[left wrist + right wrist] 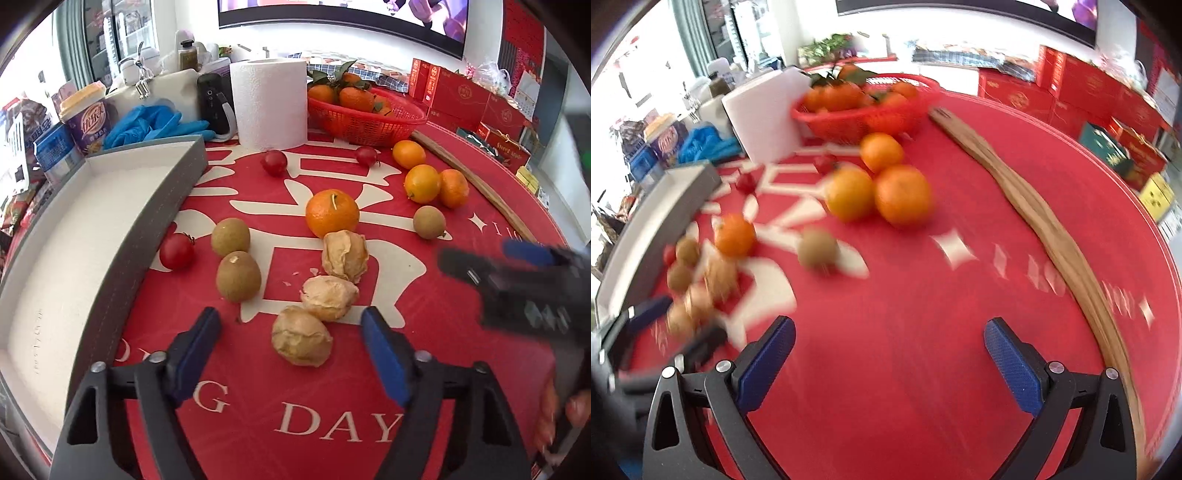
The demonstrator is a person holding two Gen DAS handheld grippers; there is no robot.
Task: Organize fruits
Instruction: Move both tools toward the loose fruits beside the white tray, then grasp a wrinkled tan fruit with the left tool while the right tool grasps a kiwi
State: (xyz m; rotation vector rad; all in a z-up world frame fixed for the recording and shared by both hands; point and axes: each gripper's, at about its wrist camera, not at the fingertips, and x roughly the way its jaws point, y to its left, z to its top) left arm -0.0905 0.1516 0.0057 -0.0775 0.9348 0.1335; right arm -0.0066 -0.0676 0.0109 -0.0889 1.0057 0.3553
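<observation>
Fruits (332, 213) scattered loose beside the empty tray (74, 236).
Left hand-held gripper (291, 325) gapes around a husked berry (301, 336); right hand-held gripper (889, 330) released, empty.

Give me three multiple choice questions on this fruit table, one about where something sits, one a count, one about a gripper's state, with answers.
1. Where is the red basket of oranges?
A. Inside the grey tray
B. At the far side of the table, right of the paper towel roll
C. Between the left gripper's fingers

2. How many papery husked fruits lie near the left gripper?
A. One
B. Three
C. Six

3. What state is the right gripper in?
A. Open, holding nothing
B. Shut on an orange
C. Shut on a tomato

Answers: 1 B, the basket stands beside the roll at the back. 2 B, three husks cluster ahead of its fingers. 3 A, its jaws are spread over bare red cloth.
</observation>
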